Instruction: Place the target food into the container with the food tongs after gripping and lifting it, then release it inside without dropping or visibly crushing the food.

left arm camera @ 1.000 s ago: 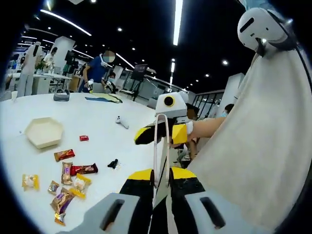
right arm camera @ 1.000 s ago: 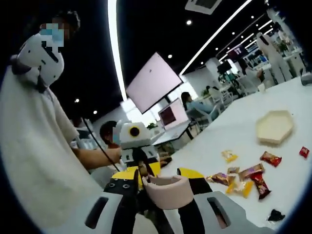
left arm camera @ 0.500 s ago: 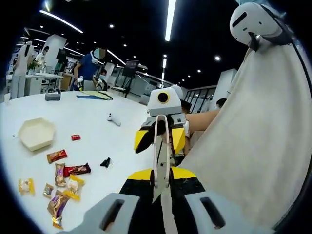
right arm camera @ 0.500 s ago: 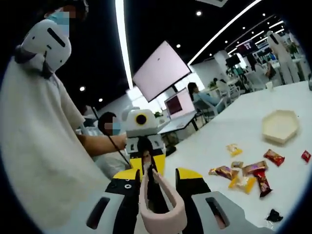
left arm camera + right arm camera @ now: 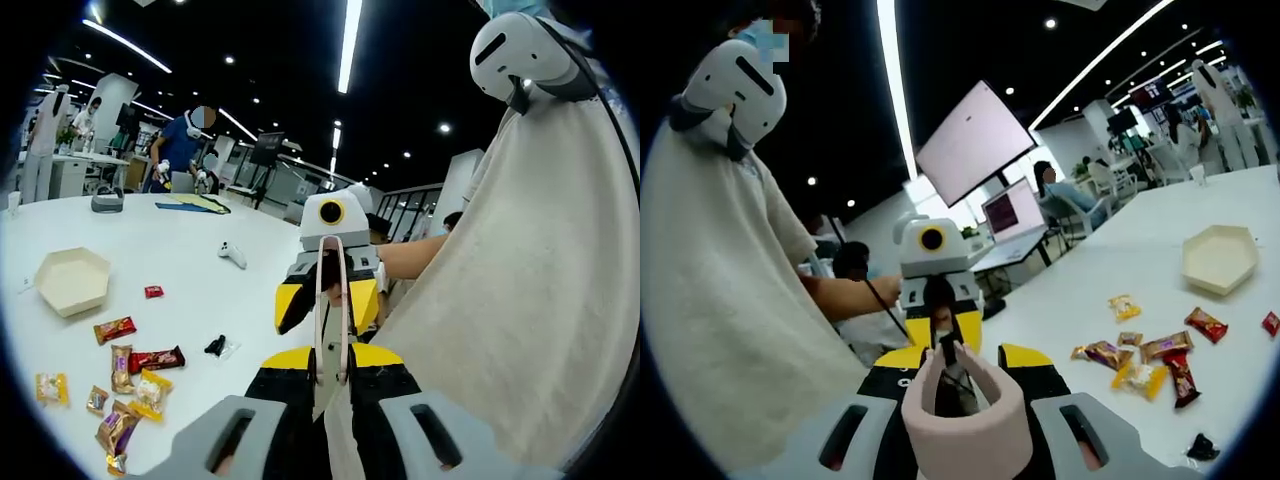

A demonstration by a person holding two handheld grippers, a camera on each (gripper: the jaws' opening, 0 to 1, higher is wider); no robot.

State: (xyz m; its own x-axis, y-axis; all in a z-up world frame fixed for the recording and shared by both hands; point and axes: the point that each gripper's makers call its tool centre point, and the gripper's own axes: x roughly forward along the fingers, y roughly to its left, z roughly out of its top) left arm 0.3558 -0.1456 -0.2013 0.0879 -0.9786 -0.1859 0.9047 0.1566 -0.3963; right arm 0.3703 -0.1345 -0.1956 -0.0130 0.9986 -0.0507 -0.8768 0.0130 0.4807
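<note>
Pale pink food tongs (image 5: 331, 310) stand upright between my left gripper's (image 5: 332, 362) jaws, which are shut on them. The tongs' looped end (image 5: 962, 408) sits between my right gripper's (image 5: 965, 362) jaws, which flank it and stand open. The two grippers face each other: the right gripper (image 5: 328, 298) shows in the left gripper view, the left gripper (image 5: 938, 322) in the right gripper view. Several wrapped snacks (image 5: 130, 372) (image 5: 1145, 362) lie on the white table (image 5: 190, 235). A cream hexagonal container (image 5: 72, 281) (image 5: 1222, 258) stands empty beyond them.
A person in a cream garment (image 5: 530, 300) (image 5: 720, 310) stands close behind both grippers. A small black item (image 5: 215, 346) (image 5: 1202, 447), a red wrapper (image 5: 153, 291) and a white controller (image 5: 233, 255) lie on the table. People work at tables behind.
The right gripper has rolled around the tongs' looped end, which lay sideways in its view and now stands upright between its jaws. The left gripper's hold looks unchanged.
</note>
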